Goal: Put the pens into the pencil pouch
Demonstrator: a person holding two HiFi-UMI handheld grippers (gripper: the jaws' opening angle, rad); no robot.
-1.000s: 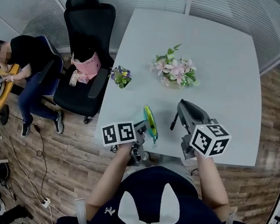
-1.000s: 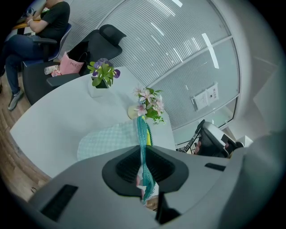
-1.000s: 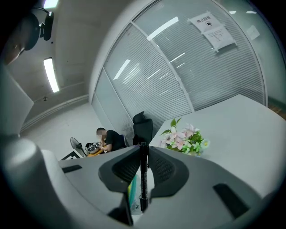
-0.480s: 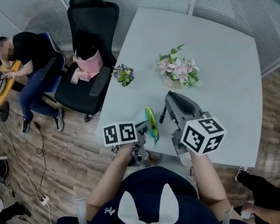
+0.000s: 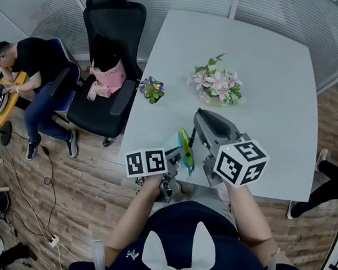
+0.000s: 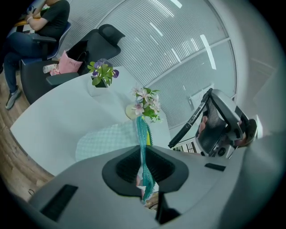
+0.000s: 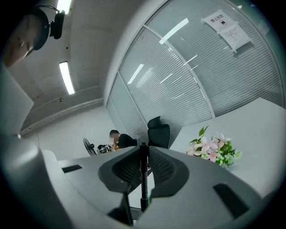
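Note:
A pale green checked pencil pouch [image 6: 107, 141] with a teal zip edge [image 5: 184, 148] stands up off the near edge of the white table [image 5: 273, 71]. My left gripper [image 5: 173, 162] is shut on that teal edge [image 6: 143, 134], which runs between its pads. My right gripper [image 5: 197, 123] hovers just right of the pouch, shut on a black pen [image 5: 192, 137]. In the right gripper view the pen [image 7: 144, 174] stands upright between the pads. From the left gripper view, the right gripper [image 6: 223, 125] and its slanted pen [image 6: 187, 127] hang to the right of the pouch.
A pink and white flower arrangement [image 5: 217, 87] sits mid-table and a small purple flower pot [image 5: 150, 89] at the table's left edge. A black office chair [image 5: 108, 59] stands to the left, with a seated person [image 5: 21, 71] beyond. Someone's legs [image 5: 331, 187] show at the right edge.
My right gripper has carried the pen left and upward, close to the pouch. The left gripper and pouch stayed put. A person walked in at the right edge.

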